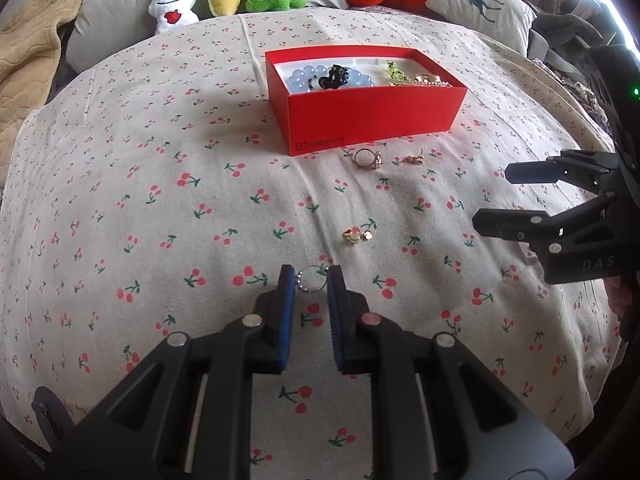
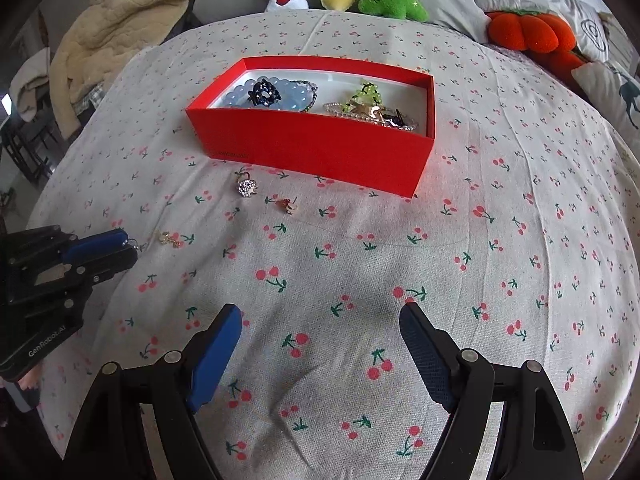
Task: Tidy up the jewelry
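Small silver wire ring with a short ball chain (image 1: 311, 279) lies on the cherry-print bedsheet (image 1: 120, 208), near side, between the left gripper (image 1: 311, 280) tips; jaws narrowed and pinching the ring's sides, it seems. Likely very light, thin, slippery, chain floppy; best taken across the hoop, gently. Just beyond: gold flower earrings (image 1: 357, 235), then a pearl-faced ring (image 1: 368, 159) and a small gold stud (image 1: 413, 159) by the red cardboard box (image 1: 376, 120), already holding beads. Right gripper (image 2: 320, 344) hovers, jaws spread, empty.
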Motion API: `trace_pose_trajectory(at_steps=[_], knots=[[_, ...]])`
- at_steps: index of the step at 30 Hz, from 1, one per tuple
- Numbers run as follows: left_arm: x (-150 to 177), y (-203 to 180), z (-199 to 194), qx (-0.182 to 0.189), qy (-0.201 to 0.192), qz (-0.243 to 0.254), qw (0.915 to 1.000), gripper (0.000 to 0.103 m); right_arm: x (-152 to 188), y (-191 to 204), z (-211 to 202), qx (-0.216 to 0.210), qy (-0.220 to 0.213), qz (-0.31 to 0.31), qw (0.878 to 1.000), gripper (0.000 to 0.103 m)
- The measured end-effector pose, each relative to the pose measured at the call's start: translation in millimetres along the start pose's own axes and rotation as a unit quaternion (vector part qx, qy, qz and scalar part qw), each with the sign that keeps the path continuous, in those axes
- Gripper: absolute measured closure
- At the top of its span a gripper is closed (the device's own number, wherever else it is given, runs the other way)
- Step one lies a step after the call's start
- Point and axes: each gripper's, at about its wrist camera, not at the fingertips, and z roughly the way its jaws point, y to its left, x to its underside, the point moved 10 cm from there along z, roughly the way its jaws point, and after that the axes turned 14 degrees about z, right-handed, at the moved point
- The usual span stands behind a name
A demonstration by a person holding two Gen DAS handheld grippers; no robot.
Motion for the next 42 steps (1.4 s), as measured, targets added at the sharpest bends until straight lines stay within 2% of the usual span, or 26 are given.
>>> trace_pose_trajectory(at_steps=[4, 6, 8, 14, 19, 30, 34, 42], knots=[[4, 13, -6, -0.014, 0.002, -0.016, 0.9998, 0.085, -15, 21, 0, -0.025, -0.01, -0.002, 1.0, 0.022], [6, 18, -7, -0.021, 0.006, -0.023, 0.9995, 0.085, -21, 33, 3, -0.041, -0.009, -0.003, 0.999, 0.03], [8, 24, -7, -0.028, 0.012, -0.031, 0.999, 0.085, -26, 44, 8, -0.057, -0.001, -0.004, 0.998, 0.051], [11, 32, -8, -0.027, 0.015, -0.047, 0.9984, 0.085, -33, 71, 27, -0.065, 0.007, -0.027, 0.997, 0.067], [11, 33, -5, -0.022, 0.018, -0.05, 0.9983, 0.085, -32, 72, 44, -0.038, 0.015, -0.024, 0.999, 0.067], [5, 39, 6, -0.019, 0.024, -0.061, 0.9977, 0.085, -47, 67, 56, -0.028, 0.001, -0.001, 1.0, 0.068], [4, 46, 7, -0.021, 0.022, -0.072, 0.997, 0.085, -51, 65, 57, -0.02, -0.004, 0.002, 1.0, 0.08], [4, 51, 3, -0.025, 0.018, -0.082, 0.9962, 0.085, -49, 64, 50, -0.026, -0.004, 0.005, 1.0, 0.081]])
